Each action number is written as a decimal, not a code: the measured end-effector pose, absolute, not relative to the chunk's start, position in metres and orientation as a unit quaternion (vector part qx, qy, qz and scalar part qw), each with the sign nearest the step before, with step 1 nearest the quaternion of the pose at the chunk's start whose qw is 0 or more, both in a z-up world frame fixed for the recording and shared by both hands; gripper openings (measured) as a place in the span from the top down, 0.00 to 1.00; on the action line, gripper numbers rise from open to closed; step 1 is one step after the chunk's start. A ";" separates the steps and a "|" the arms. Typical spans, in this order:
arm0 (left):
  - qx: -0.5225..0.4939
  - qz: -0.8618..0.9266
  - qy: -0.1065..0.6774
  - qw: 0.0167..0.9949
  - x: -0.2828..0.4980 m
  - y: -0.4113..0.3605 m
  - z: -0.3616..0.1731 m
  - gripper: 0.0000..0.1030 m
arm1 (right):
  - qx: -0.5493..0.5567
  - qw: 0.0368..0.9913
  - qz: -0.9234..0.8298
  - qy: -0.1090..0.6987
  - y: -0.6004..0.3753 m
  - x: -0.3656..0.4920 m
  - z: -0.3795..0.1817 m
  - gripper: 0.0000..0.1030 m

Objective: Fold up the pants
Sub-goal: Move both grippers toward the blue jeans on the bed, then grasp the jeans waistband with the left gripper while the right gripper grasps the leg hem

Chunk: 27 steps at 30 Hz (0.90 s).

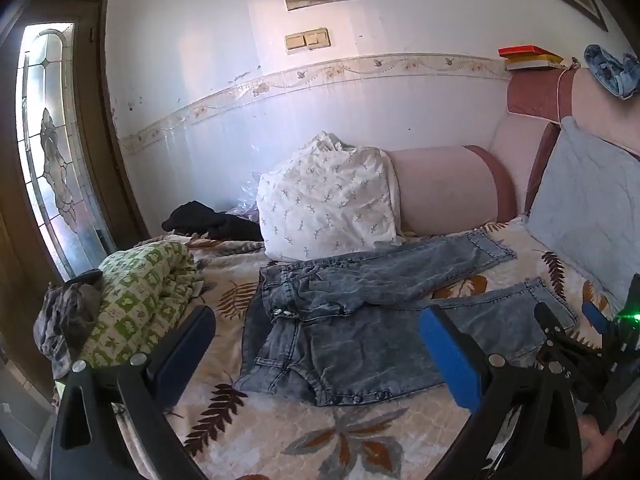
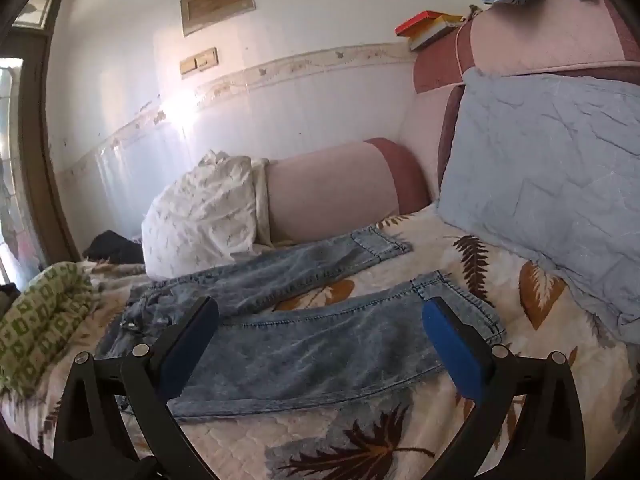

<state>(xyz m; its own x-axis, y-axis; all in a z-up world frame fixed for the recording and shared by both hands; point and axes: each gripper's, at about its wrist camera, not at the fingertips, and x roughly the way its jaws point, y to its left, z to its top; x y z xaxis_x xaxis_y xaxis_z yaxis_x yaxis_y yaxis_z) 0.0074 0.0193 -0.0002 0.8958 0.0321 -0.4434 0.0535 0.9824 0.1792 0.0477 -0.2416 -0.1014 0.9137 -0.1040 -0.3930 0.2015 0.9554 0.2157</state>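
Pants [image 1: 360, 320] flat on bed [image 1: 320, 440], unfolded, legs splayed apart. Long axis runs waistband at left to cuffs at right, crosswise to both grippers. Left gripper [image 1: 316, 344] hovers over waistband end, jaws spread wide, nothing held. Right gripper [image 2: 320, 336] above near leg, closer to cuff [image 2: 460, 296], jaws likewise wide and empty. Far leg [image 2: 304, 260] lies toward white pillow [image 1: 328, 196]. No containers in view. Likely next: each takes its own end.
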 end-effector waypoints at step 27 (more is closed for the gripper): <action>0.029 0.083 0.465 0.881 0.376 0.189 -0.104 0.00 | 0.092 0.922 -0.007 0.377 -0.351 0.228 -0.061 0.05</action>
<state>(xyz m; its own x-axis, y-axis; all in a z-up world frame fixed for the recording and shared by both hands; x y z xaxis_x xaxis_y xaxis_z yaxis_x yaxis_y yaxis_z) 0.3764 0.1894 -0.1039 0.5536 0.1726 -0.8147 -0.1183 0.9847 0.1282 0.2282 -0.3514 -0.0612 0.7154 0.0560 -0.6965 0.0823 0.9831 0.1636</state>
